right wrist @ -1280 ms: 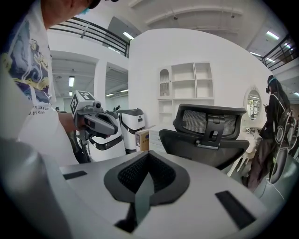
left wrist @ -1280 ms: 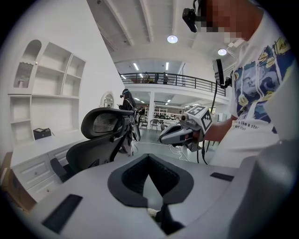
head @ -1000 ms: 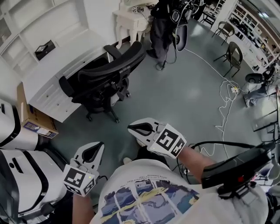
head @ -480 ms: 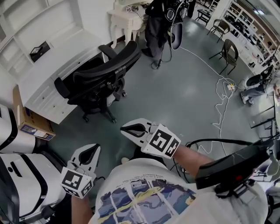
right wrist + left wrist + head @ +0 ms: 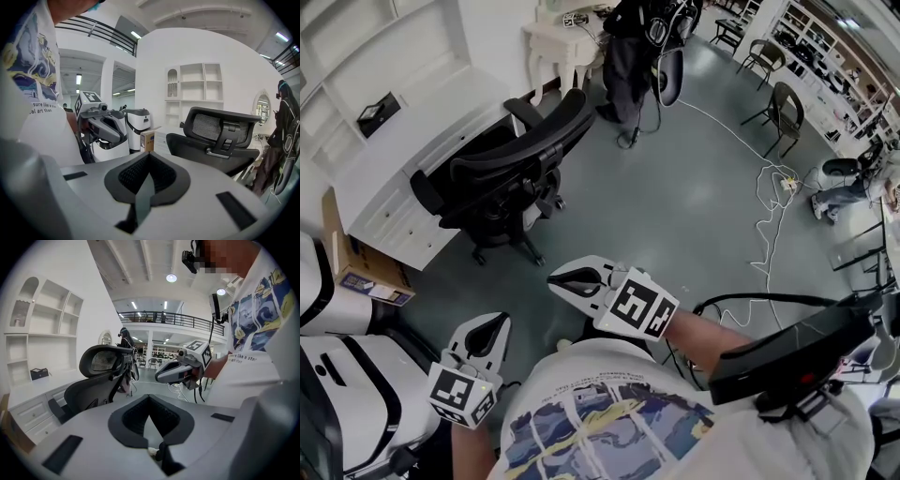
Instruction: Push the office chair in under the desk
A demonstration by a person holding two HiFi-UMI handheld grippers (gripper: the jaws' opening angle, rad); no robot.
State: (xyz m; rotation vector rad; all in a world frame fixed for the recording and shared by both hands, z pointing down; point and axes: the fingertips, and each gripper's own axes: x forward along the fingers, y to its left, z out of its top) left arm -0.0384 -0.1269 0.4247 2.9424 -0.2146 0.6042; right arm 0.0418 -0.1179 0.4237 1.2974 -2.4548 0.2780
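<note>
A black mesh office chair (image 5: pixel 508 173) stands on the grey floor, its seat toward the white desk (image 5: pixel 403 178) at the upper left, its back facing me. It also shows in the left gripper view (image 5: pixel 101 376) and the right gripper view (image 5: pixel 220 140). My left gripper (image 5: pixel 497 323) is shut and empty, low at the left, well short of the chair. My right gripper (image 5: pixel 555 278) is shut and empty too, nearer the chair's wheeled base but apart from it. Each gripper sees the other: the right gripper (image 5: pixel 161 376) and the left gripper (image 5: pixel 117 136).
A cardboard box (image 5: pixel 366 267) lies beside the desk drawers. A white and black machine (image 5: pixel 347 375) fills the lower left. White cables (image 5: pixel 769 225) trail across the floor at right. A person in dark clothes (image 5: pixel 623 66) stands behind the chair, by a small white table (image 5: pixel 558 42).
The whole view has slid a little: chair and desk now sit slightly further left and lower in the picture. Both grippers stay shut, and the right one has edged left.
</note>
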